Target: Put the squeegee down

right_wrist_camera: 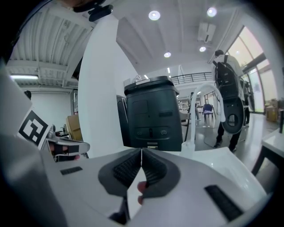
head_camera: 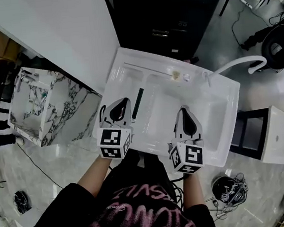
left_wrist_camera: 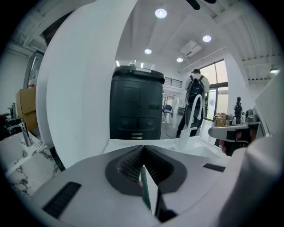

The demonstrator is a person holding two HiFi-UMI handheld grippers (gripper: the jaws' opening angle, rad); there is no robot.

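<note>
squeegee: dark, slim, straight bar (head_camera: pixel 138 104), lying flat on the left side of the white moulded sink unit (head_camera: pixel 156 126), long axis running away from the person. It sits just right of the left gripper and no jaw touches it.
left gripper: (head_camera: pixel 122 103) ribbed dark pads are pressed tip to tip (left_wrist_camera: pixel 143 148) with nothing clamped. A thin green strip (left_wrist_camera: pixel 144 188) shows through the gap behind the tips, probably the squeegee lying below.
right gripper: (head_camera: pixel 184 112) pads meet at the tips (right_wrist_camera: pixel 141 153) and it is empty. It hangs over the middle of the basin, well apart from the squeegee.
task status: looks done, since the squeegee rests on the sink with both grippers off it.
handling: likely light and stiff along its length. Any blade edge is probably soft rubber, though which edge that is can't be made out.
slip risk: the glossy sink surface could let it skate if nudged sideways.
grip point if re-picked: mid-length, jaws across the narrow width, so it doesn't pivot or droop at one end.
clearance: the white curved faucet (head_camera: pixel 237 64) at the far right is no obstacle.
</note>
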